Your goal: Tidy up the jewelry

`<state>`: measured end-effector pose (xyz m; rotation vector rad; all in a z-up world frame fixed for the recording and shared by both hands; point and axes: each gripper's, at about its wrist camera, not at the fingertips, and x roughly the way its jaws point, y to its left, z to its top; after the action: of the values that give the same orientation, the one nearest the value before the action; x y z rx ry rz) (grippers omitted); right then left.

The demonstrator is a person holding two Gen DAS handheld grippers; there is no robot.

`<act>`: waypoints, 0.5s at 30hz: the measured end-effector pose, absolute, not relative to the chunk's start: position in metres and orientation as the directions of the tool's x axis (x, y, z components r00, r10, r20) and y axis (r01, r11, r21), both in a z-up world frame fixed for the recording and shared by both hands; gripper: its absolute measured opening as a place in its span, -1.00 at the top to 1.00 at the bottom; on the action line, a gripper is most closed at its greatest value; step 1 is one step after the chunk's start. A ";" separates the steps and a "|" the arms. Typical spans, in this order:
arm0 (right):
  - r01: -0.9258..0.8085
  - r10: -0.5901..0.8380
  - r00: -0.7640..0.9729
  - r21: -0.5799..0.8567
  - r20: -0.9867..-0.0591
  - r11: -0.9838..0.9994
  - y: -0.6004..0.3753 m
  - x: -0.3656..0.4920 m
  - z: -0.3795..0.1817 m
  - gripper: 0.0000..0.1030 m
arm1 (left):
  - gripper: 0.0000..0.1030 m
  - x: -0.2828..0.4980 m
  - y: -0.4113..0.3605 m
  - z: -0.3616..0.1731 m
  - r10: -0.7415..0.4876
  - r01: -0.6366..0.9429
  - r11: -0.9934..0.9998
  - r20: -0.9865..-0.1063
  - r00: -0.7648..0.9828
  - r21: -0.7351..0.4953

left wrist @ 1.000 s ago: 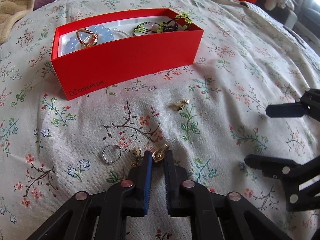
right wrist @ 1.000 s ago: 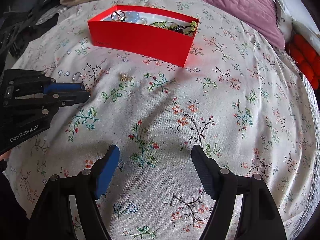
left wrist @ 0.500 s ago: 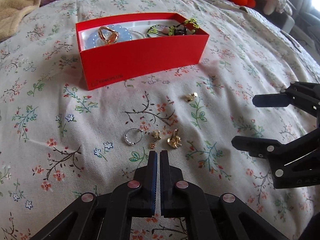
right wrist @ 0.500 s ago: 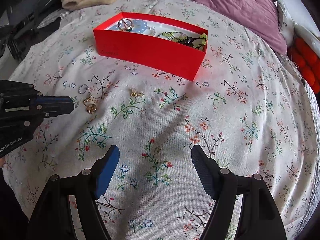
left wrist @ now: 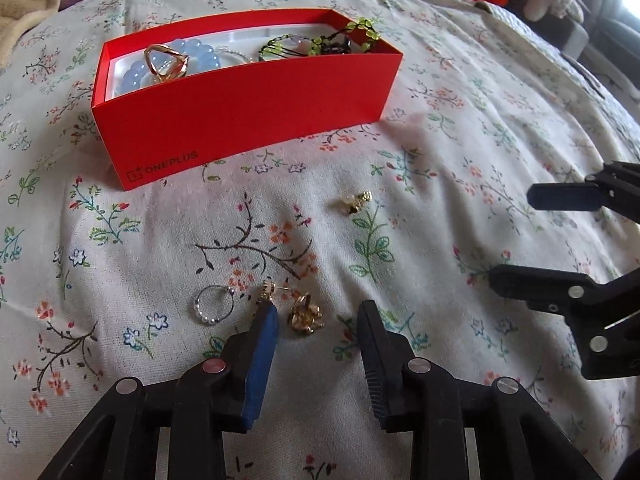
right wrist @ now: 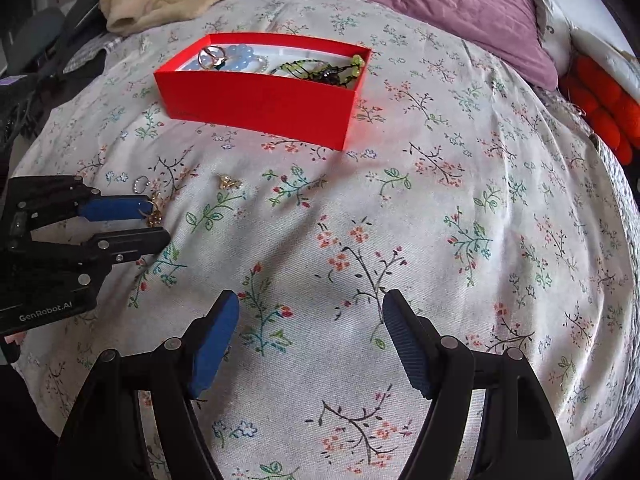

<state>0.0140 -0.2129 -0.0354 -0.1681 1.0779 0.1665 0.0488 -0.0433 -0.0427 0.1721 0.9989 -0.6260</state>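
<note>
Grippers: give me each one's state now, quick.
Left gripper: open, holding nothing, gold flower earring lying between its fingers.
Right gripper: open, holding nothing, above the bedspread.

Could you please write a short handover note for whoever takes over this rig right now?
Left gripper: open, empty, jaws either side of the gold flower earring on the bedspread.
Right gripper: open, empty, over bare fabric.
Done: blue bead bracelet, gold ring and green beaded piece lie in the red box.
Left: flower earring, pearl ring, small gold charm, gold earring.
</note>
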 end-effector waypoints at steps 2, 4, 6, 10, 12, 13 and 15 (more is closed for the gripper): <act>-0.210 0.054 0.463 -0.050 -0.885 0.977 -0.220 0.012 -0.035 -0.49 | 0.41 0.048 -0.047 -0.043 -0.402 0.567 0.814 -0.828 0.392 -0.126; -0.203 0.056 0.466 -0.045 -0.883 0.978 -0.224 0.010 -0.033 -0.49 | 0.65 0.047 -0.050 -0.043 -0.396 0.568 0.814 -0.830 0.392 -0.120; -0.200 0.058 0.472 -0.042 -0.880 0.979 -0.228 0.009 -0.030 -0.49 | 0.77 0.047 -0.051 -0.044 -0.385 0.563 0.819 -0.833 0.397 -0.111; -0.192 0.061 0.485 -0.038 -0.873 0.981 -0.231 0.008 -0.025 -0.49 | 0.78 0.046 -0.050 -0.043 -0.379 0.555 0.825 -0.834 0.401 -0.108; -0.189 0.064 0.488 -0.034 -0.871 0.981 -0.231 0.008 -0.023 -0.49 | 0.78 0.044 -0.049 -0.041 -0.379 0.553 0.826 -0.834 0.401 -0.109; -0.189 0.066 0.490 -0.032 -0.869 0.981 -0.231 0.008 -0.023 -0.49 | 0.78 0.043 -0.048 -0.040 -0.380 0.552 0.826 -0.834 0.400 -0.111; -0.193 0.068 0.491 -0.032 -0.868 0.981 -0.228 0.009 -0.022 -0.49 | 0.78 0.040 -0.044 -0.038 -0.378 0.549 0.828 -0.834 0.401 -0.111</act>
<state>0.0085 -0.2282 -0.0219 -0.1316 1.0464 0.1593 0.0402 -0.0441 -0.0379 0.1926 0.9985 -0.5903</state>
